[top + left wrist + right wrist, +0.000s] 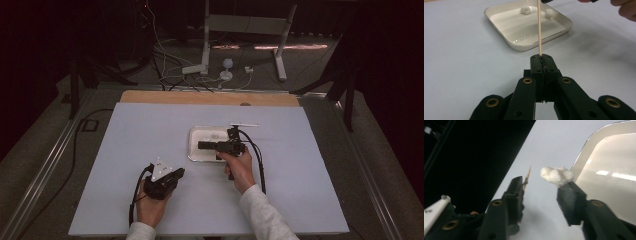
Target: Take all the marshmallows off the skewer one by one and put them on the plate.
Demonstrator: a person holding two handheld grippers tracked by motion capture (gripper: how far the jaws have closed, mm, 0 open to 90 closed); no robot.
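A white square tray (196, 134) sits mid-table and, in the left gripper view, holds two marshmallows (525, 10) inside its rim (524, 46). My left gripper (541, 58) is shut on a thin wooden skewer (539, 27) that stands upright; in the high view this gripper (180, 173) is left of and nearer than the tray. My right gripper (201, 145) hovers over the tray's near left part. Its jaws (543, 184) stand open, with a white marshmallow (556, 176) resting on one fingertip. The skewer tip (527, 176) pokes up beside the other finger.
A pale blue sheet (125, 150) covers the table, with a wooden strip (200, 97) along the far edge. Beyond it lie cables (170, 75) and white stand legs (280, 55) on a dark floor. The tray rim (584, 147) curves close to the right jaws.
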